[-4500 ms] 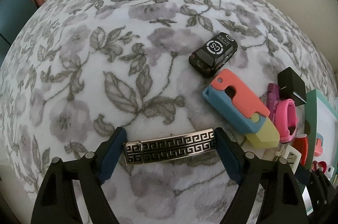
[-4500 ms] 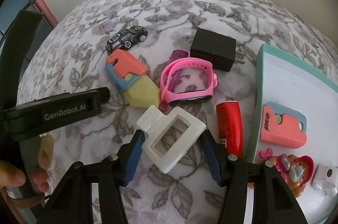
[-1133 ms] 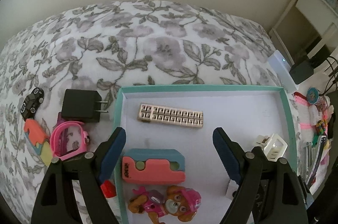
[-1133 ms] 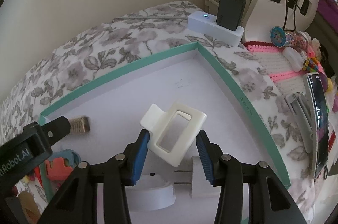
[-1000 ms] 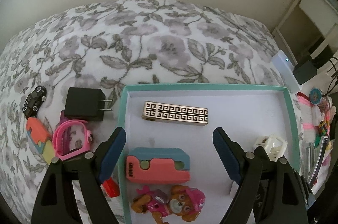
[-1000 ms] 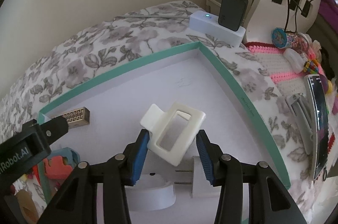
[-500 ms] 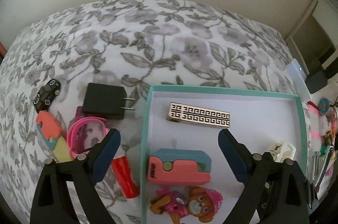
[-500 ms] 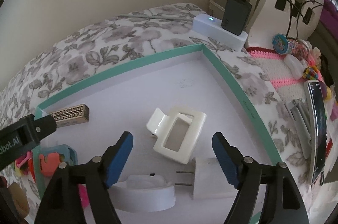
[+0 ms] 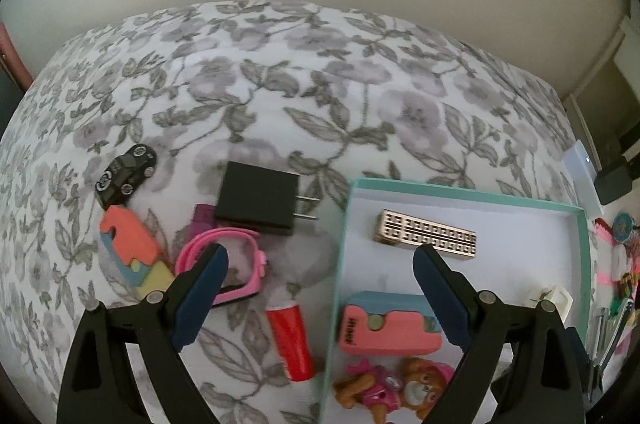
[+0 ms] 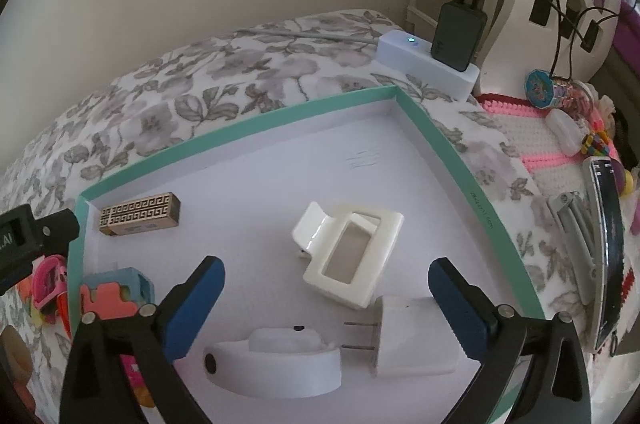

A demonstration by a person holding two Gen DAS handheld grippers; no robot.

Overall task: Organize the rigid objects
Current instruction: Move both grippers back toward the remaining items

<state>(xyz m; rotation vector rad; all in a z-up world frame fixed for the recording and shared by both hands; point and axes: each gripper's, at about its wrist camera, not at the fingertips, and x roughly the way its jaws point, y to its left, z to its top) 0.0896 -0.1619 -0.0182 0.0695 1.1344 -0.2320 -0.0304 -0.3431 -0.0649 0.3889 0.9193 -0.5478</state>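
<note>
Hovering, right gripper [image 10: 326, 282]: fingers are spreading wide, gripping nothing, above the teal tray [image 10: 460, 160].
Left gripper [image 9: 320, 278]: also gaping, empty (straddling the tray's left wall).
Lying nearest in the tray: white plug [image 10: 414, 330], white curved piece [image 10: 276, 364].
White hair claw [image 10: 348, 248]: sitting free on the tray floor, just beyond the plug.
Gold patterned bar [image 10: 140, 214]: resting near the far-left corner.
Waiting outside on the floral cover [image 9: 280, 84]: red tube [image 9: 290, 340], pink watch [image 9: 236, 264], black charger [image 9: 258, 198], toy car [image 9: 126, 174].

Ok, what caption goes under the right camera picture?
Open right gripper above the white clip lying in the teal tray.
</note>
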